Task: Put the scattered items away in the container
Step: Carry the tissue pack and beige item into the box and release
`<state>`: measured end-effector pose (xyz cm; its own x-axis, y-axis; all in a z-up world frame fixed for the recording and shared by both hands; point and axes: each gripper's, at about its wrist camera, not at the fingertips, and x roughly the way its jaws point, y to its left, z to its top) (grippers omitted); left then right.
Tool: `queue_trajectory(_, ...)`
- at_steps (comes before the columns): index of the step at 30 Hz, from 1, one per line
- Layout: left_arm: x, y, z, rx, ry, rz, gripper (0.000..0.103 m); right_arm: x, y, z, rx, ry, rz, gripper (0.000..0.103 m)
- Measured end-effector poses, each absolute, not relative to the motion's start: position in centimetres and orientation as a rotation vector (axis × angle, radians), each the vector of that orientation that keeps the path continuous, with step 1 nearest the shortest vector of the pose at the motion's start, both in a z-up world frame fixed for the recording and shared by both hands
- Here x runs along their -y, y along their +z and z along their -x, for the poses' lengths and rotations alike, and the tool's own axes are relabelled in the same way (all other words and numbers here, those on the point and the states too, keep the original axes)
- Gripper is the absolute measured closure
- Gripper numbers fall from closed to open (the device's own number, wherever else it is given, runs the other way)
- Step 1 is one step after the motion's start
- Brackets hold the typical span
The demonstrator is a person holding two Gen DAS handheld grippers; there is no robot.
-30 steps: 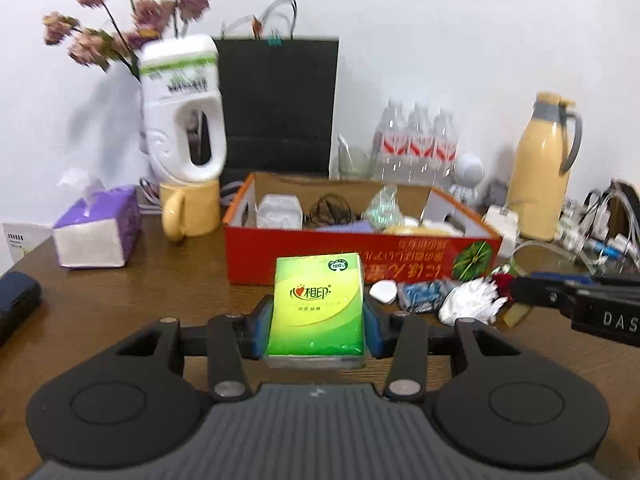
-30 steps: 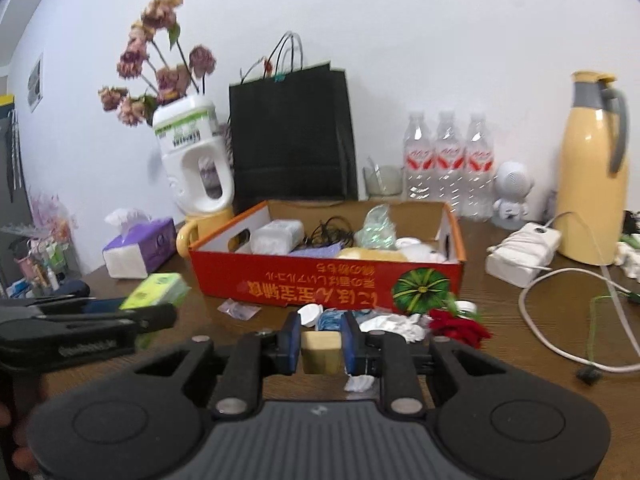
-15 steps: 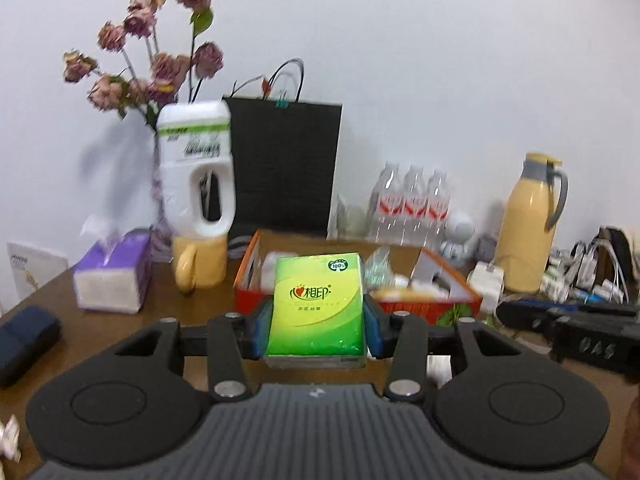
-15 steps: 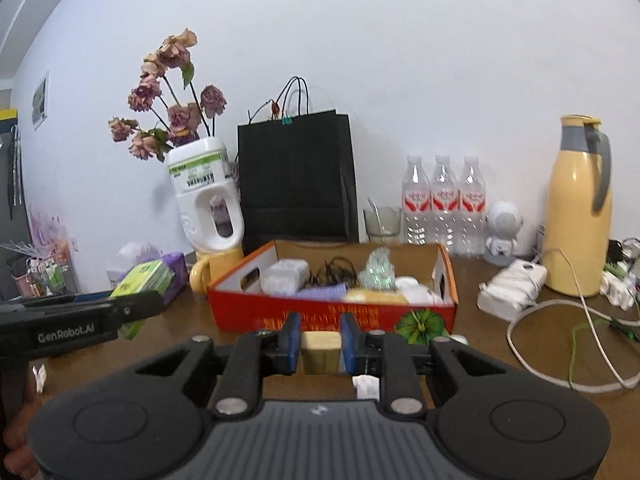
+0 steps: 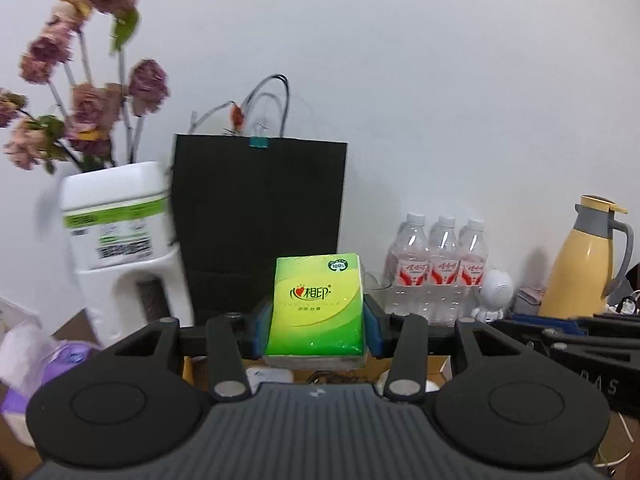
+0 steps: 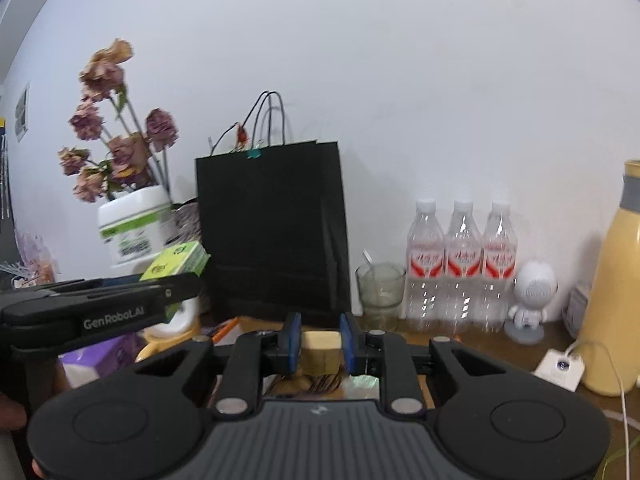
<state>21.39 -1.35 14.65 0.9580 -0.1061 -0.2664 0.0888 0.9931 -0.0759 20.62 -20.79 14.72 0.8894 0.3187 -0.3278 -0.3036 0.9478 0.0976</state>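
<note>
1. Both grippers have risen and advanced since the earlier frames: the red cardboard box that filled the middle of each view has dropped almost wholly out of sight beneath the gripper bodies, and the wall, black paper bag (image 5: pixel 260 224) and dried flowers (image 5: pixel 92 92) now dominate.
2. Largest thing carried: a green tissue pack (image 5: pixel 316 306), standing upright on its short edge, pinched on its 2 long sides by the left gripper (image 5: pixel 316 330) — jaws partly apart, pressing on the pack.
3. From the right wrist view the same pack (image 6: pixel 178 262) shows at far left, held out level in front of the white jug.
4. Smaller load: a pale tan block (image 6: pixel 320 350) clamped between the blue pads of the right gripper (image 6: pixel 320 346), jaws narrow and pressing on it.
5. The container, an open box, shows only as slivers — an orange rim (image 6: pixel 230 326) and a tangle of dark cable below the right fingers, brown card (image 5: pixel 436 366) below the left.
6. Judged relation: the box lies directly under and slightly ahead of both loads, so each release is a downward one; neither hand looks clearly nearer, as they sit side by side.
</note>
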Motion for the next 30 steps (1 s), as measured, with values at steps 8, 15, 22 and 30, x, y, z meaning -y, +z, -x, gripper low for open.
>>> queue_trajectory(8, 2.6, 12.2, -30.6, -0.598, -0.141, -0.007, 0.057, 21.7, 12.5, -30.8, -0.679, 0.332, -0.075, 0.083)
queue_trajectory(15, 3.8, 6.3, -37.9, -1.068, -0.229, -0.044, 0.057, 22.2, 6.5, -40.0, -1.112, 0.301, -0.185, 0.083)
queue_trajectory(22, 4.9, 4.1, -40.5, -1.314, -0.238, -0.115, 0.057, 20.5, 3.6, -42.2, -1.327, 0.237, -0.087, 0.083)
queue_trajectory(30, 6.1, 4.0, -39.9, -1.334, -0.161, -0.156, 0.051, 18.5, 2.9, -42.2, -1.346, 0.134, -0.057, 0.064)
